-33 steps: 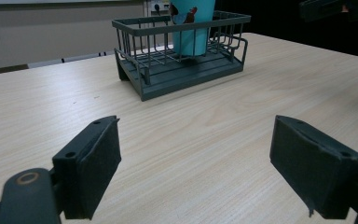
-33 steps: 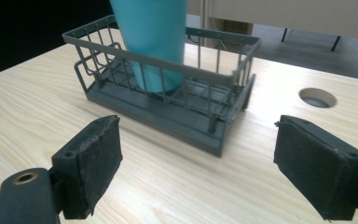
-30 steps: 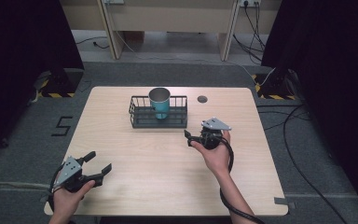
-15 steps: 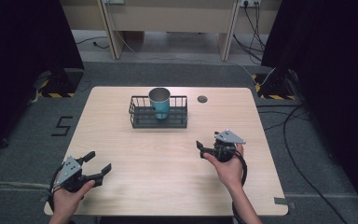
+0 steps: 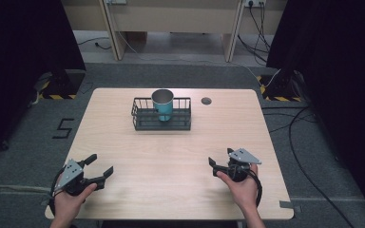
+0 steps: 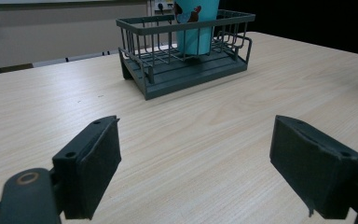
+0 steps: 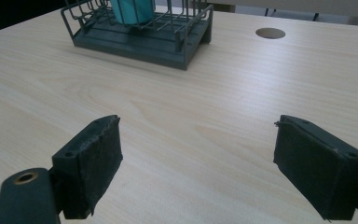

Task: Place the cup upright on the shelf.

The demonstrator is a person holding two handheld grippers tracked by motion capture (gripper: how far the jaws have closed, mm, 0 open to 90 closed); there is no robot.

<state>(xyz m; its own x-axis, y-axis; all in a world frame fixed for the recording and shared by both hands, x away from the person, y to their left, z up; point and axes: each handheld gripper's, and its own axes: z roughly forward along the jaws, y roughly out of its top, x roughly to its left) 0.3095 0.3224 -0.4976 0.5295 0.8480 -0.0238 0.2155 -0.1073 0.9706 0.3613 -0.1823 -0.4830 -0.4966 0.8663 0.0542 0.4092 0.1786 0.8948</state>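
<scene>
A dark wire basket [image 5: 142,119] sits at the far middle of the wooden table, with a teal cup [image 5: 162,105] standing upright inside it. The basket [image 6: 186,74] and cup [image 6: 195,25] also appear ahead in the left gripper view, and the basket [image 7: 140,39] and cup [image 7: 131,11] ahead in the right gripper view. My left gripper [image 5: 100,166] rests open near the front left corner, nothing between its jaws. My right gripper [image 5: 221,158] is open at the front right, also empty. Both stand far from the basket.
A round cable hole [image 5: 206,100] lies in the table to the right of the basket. The wooden tabletop [image 5: 171,156] stretches bare between the two grippers. Cables [image 5: 304,118] trail on the floor to the right of the table.
The right gripper has drawn back from near the basket toward the front right of the table. The left gripper has stayed in place.
</scene>
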